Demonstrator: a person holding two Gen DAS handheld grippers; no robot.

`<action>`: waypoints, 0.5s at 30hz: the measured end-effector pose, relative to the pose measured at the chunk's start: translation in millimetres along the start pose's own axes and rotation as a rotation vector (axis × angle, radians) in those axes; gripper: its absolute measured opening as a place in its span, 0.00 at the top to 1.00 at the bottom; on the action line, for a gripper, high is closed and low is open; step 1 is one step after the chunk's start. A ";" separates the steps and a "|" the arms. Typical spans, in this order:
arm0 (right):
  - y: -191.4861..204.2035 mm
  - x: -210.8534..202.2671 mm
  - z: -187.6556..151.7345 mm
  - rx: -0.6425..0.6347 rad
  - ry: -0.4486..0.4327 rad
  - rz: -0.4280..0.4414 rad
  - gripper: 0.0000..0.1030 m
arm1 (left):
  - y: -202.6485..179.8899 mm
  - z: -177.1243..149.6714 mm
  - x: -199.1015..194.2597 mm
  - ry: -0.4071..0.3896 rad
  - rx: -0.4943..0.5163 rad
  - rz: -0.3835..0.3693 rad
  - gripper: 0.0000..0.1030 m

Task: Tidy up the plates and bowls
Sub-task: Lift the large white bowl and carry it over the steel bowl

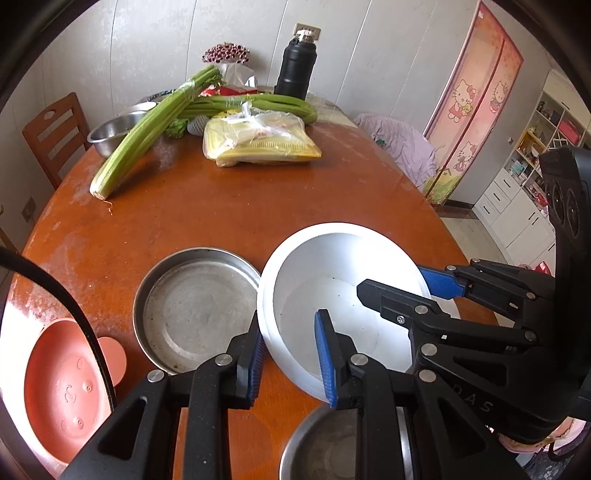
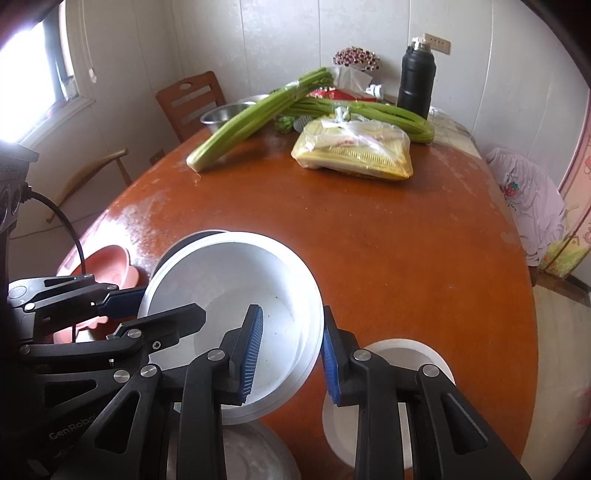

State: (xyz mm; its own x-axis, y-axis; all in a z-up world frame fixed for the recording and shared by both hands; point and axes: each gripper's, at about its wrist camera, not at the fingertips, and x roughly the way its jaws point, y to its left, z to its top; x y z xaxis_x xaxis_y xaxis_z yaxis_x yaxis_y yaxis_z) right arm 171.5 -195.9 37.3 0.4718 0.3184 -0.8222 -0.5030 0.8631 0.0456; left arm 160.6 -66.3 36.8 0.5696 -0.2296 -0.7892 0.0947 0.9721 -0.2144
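Item: deep white round plastic bowl (image 1: 343, 295), tilted above the brown table (image 1: 229, 206); left gripper (image 1: 291, 354) and right gripper (image 2: 291, 354) each pinch 1 rim side, presumably sharing its width for stacking.

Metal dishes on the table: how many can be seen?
3: a pan beside the white bowl, a dish at the near edge, a bowl by the celery. Others may be hidden.

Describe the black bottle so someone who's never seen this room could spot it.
Look to the far end of the orange-brown table, against the white wall. Behind the celery stands the black bottle, below a wall socket. It is the only tall, dark, upright thing there.
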 end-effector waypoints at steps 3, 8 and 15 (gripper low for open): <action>3.4 -8.6 -2.8 -0.004 -0.014 -0.001 0.69 | -2.8 -3.8 -7.8 -0.011 0.008 0.001 0.75; 8.7 -22.3 -9.3 -0.008 -0.036 -0.004 0.69 | -5.7 -8.5 -17.7 -0.023 0.015 -0.002 0.75; 12.6 -38.5 -18.6 -0.007 -0.060 -0.006 0.69 | -12.4 -15.8 -30.1 -0.040 0.028 -0.003 0.75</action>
State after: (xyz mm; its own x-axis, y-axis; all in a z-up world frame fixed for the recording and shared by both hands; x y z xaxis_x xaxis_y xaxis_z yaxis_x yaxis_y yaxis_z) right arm 133.6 -204.5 58.9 0.5178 0.3362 -0.7867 -0.5050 0.8624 0.0361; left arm 129.4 -72.2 54.2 0.6011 -0.2308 -0.7651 0.1187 0.9726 -0.2001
